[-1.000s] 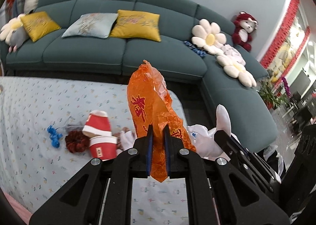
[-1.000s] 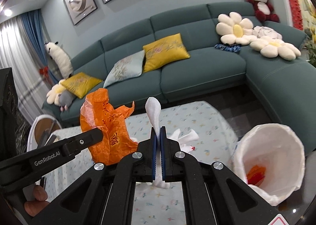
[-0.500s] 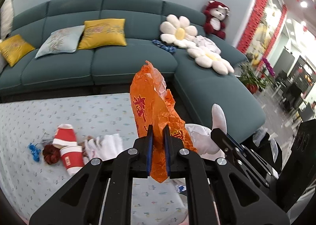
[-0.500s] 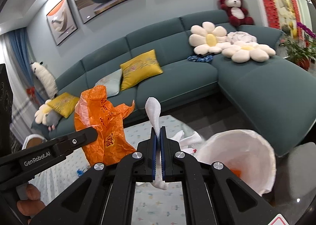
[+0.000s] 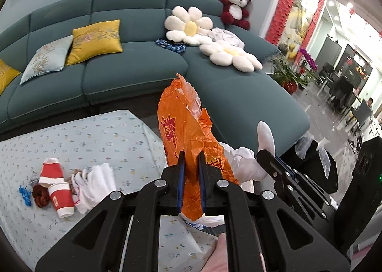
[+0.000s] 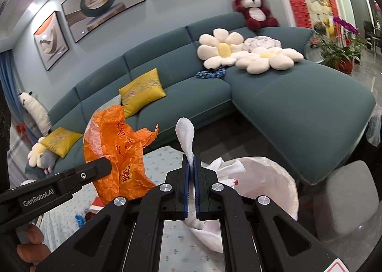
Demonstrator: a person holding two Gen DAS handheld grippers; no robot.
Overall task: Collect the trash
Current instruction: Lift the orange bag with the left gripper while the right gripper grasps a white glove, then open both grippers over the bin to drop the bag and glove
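The left gripper grasps an orange bag; the right gripper clenches a white tissue beside the bin. Both await dropping; cups remain on the bench.

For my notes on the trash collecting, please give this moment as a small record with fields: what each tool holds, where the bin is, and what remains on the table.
left tool: shut on orange plastic bag
right tool: shut on white tissue
bin: white-lined trash bin beside the table, just ahead of the right tool
bin contents: not clear from here
left on table: two red paper cups, crumpled white tissues, a blue scrap, a dark red scrap
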